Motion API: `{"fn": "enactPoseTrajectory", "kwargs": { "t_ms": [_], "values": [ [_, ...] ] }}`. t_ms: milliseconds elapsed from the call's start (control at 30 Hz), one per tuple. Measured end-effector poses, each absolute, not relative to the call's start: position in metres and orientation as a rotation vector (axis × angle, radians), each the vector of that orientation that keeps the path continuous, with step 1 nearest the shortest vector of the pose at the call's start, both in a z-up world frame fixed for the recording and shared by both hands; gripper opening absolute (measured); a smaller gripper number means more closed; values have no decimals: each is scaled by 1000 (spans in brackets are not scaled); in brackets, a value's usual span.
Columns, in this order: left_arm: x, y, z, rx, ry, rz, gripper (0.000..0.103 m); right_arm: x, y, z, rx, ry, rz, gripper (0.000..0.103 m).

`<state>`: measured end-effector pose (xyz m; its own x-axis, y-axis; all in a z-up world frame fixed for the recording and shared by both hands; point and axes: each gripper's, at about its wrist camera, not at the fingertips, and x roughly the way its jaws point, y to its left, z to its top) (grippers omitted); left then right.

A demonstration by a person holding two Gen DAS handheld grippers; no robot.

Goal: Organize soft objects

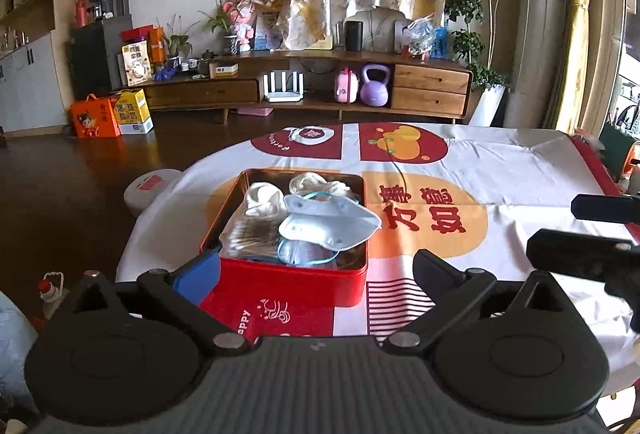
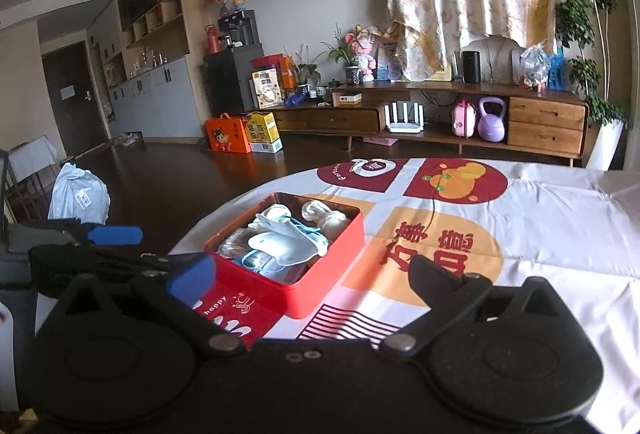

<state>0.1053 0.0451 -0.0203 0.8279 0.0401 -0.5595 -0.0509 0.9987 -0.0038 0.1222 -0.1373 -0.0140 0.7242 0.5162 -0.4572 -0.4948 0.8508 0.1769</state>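
Observation:
A red tin box point(image 1: 280, 284) point(image 2: 324, 288) stands on the round table with the printed cloth point(image 1: 500, 170) point(image 2: 560, 218). Inside lie a white face mask point(image 1: 332, 220) point(image 2: 288, 240), white socks point(image 1: 262, 198) point(image 2: 322, 214) and a grey striped cloth point(image 1: 250, 236). My left gripper point(image 1: 316, 266) is open and empty, held just in front of the box's near wall. My right gripper point(image 2: 308, 274) is open and empty, near the box's front right corner. The right gripper also shows at the right edge of the left wrist view point(image 1: 600, 234).
A low wooden TV cabinet point(image 1: 312, 82) point(image 2: 440, 114) with a purple kettlebell point(image 1: 375, 84) stands beyond the table. Orange and yellow boxes point(image 1: 112, 114) point(image 2: 240, 134) sit on the dark floor. A white stool point(image 1: 150, 186) is left of the table.

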Motion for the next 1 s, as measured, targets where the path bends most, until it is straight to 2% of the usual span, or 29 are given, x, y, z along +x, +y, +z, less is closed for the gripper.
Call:
{"fn": "enactPoseTrajectory", "kwargs": {
  "t_ms": [1000],
  "values": [
    [101,51,-26,-93,618,41,103,120,-135,-25,50,541,539,103]
  ]
}}
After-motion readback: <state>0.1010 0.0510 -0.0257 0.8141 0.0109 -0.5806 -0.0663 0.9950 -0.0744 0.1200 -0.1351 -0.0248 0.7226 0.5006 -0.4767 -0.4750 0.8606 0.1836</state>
